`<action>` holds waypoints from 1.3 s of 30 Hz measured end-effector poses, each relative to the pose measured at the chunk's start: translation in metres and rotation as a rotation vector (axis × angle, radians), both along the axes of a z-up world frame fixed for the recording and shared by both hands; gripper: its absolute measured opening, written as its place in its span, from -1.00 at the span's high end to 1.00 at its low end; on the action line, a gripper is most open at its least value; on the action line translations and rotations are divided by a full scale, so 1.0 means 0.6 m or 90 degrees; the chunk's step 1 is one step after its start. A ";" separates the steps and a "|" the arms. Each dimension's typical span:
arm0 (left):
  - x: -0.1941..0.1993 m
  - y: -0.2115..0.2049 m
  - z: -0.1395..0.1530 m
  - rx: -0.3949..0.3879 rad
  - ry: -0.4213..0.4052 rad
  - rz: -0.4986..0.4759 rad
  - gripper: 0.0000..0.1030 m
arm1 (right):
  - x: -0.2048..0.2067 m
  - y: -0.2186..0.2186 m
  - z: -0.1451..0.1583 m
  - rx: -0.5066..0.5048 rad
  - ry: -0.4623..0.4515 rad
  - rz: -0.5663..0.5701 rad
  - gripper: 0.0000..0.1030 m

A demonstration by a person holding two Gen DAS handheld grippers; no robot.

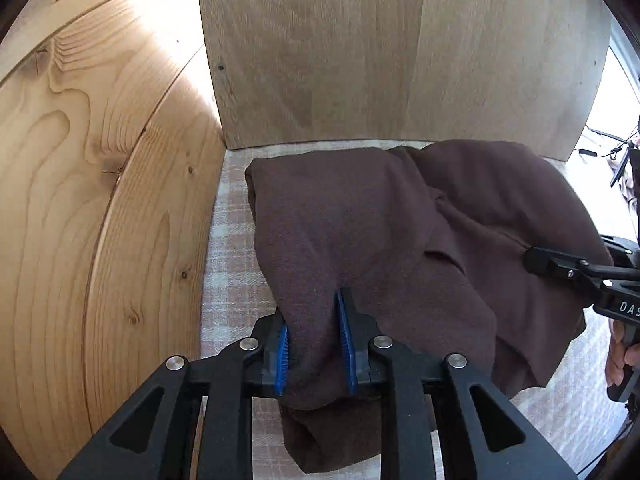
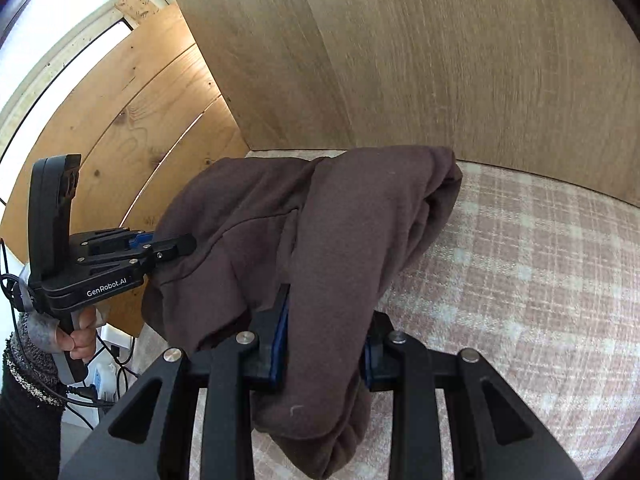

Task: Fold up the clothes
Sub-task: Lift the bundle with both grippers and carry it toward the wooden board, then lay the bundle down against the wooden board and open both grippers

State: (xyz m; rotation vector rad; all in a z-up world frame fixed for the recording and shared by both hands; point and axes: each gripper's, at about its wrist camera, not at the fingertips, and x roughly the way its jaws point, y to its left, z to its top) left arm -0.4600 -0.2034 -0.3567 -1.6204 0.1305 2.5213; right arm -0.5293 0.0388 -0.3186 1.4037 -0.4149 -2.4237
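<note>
Brown sweatshirt (image 1: 400,232), just one, is bunched over the plaid cloth (image 2: 520,264) in the corner where two wood panels meet, the pale one (image 1: 360,48) at 12 o'clock and the knotty pine one (image 1: 100,180) at 9. Two grippers on it: left gripper (image 1: 316,348) clamps a fold at 6 o'clock, right gripper (image 2: 324,344) is pinching another thick fold. One hand (image 2: 78,338) shows at 8 o'clock.
</note>
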 end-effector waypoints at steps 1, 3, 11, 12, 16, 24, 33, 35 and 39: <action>-0.004 -0.003 -0.008 -0.012 -0.006 0.004 0.47 | -0.001 0.004 -0.005 0.005 -0.018 0.003 0.29; 0.001 -0.010 0.004 -0.021 0.001 0.016 0.36 | -0.004 0.013 -0.014 0.014 -0.053 0.010 0.14; 0.051 0.028 0.095 0.011 0.100 -0.063 0.41 | 0.028 0.054 0.088 0.007 0.076 0.007 0.14; 0.051 0.040 0.089 0.013 0.093 -0.086 0.39 | 0.014 0.044 0.084 0.013 0.075 0.021 0.14; 0.050 0.066 0.010 -0.093 0.027 -0.122 0.36 | -0.032 -0.007 0.031 0.042 0.041 0.094 0.13; 0.054 0.041 0.031 -0.072 0.037 -0.106 0.44 | 0.030 0.005 0.054 0.093 0.085 0.121 0.14; 0.080 0.049 0.018 -0.092 0.016 -0.159 0.32 | 0.080 -0.026 0.016 0.230 0.071 0.206 0.13; 0.079 0.042 0.026 -0.093 0.010 -0.150 0.31 | 0.081 -0.018 0.029 0.218 0.066 0.187 0.13; 0.097 0.031 0.053 -0.083 0.017 -0.125 0.36 | 0.114 -0.007 0.060 0.192 0.071 0.138 0.07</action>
